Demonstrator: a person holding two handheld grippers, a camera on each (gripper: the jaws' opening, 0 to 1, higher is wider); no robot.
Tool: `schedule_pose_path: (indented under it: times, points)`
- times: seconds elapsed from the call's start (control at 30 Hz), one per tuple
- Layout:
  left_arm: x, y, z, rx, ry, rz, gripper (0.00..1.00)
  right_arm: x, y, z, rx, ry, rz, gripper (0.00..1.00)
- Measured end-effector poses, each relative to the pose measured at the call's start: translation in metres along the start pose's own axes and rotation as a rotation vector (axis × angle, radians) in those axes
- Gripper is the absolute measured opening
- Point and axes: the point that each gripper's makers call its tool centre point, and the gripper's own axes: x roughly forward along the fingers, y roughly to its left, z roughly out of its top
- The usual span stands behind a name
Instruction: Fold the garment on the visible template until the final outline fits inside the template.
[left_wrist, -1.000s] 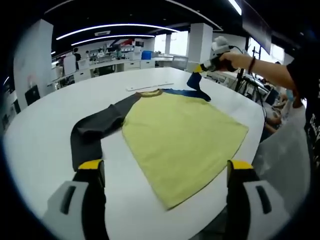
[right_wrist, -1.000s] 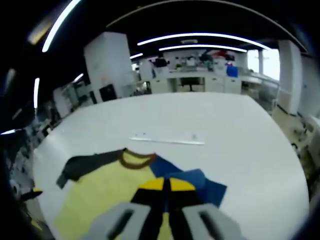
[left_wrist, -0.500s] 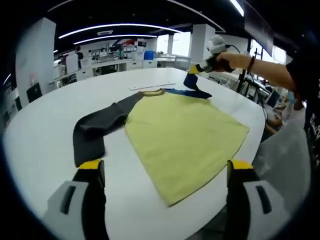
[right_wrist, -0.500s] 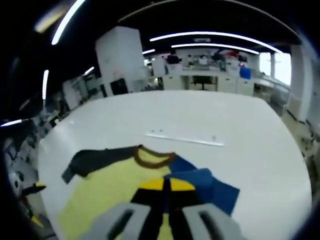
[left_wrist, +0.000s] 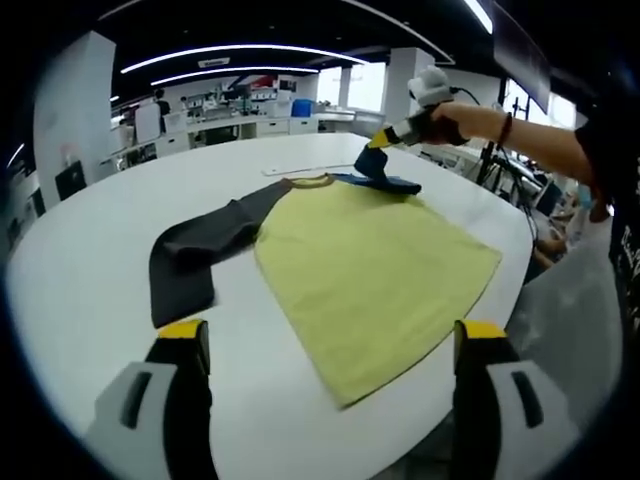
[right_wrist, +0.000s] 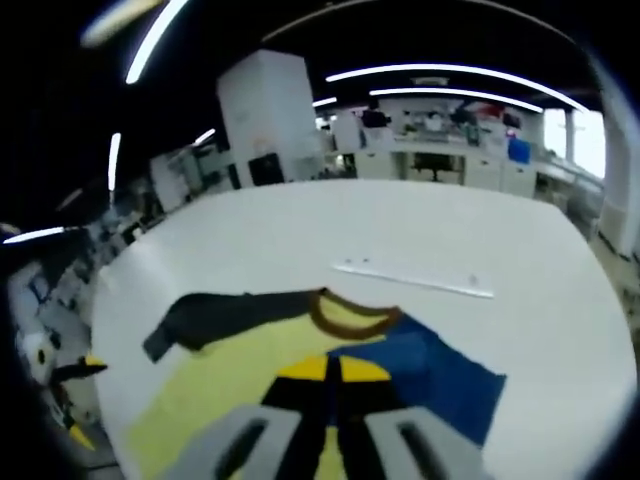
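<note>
bare table (left_wrist: 90, 250) around shirt (left_wrist: 370, 270)

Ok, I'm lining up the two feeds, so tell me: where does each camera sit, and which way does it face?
Left gripper view: rides the left tool, open above the table's near edge, facing across the shirt; the person's forearm carries the right tool in.
Right gripper view: rides the right tool, shut on the blue sleeve, facing over the collar toward the white strip.
Shared: shirt, dark sleeve, white table.
</note>
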Motion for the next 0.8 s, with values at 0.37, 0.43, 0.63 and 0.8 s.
schedule_pose_path:
  times: [0.37, 0.43, 0.63, 0.8]
  points:
    - [0.001, 0.005, -0.006, -0.004, 0.006, -0.003, 0.99, 0.014, 0.033, -0.022, -0.071, 0.045, 0.068, 0.0]
    - [0.001, 0.003, -0.006, -0.006, 0.007, -0.002, 0.99, 0.017, 0.038, -0.025, -0.088, 0.055, 0.083, 0.0]
    - [0.0, 0.005, -0.007, -0.008, 0.007, 0.001, 0.99, 0.022, 0.056, -0.037, -0.123, 0.079, 0.127, 0.0]
    - [0.001, 0.002, -0.006, -0.011, 0.008, 0.003, 0.99, 0.023, 0.068, -0.045, -0.153, 0.098, 0.156, 0.0]
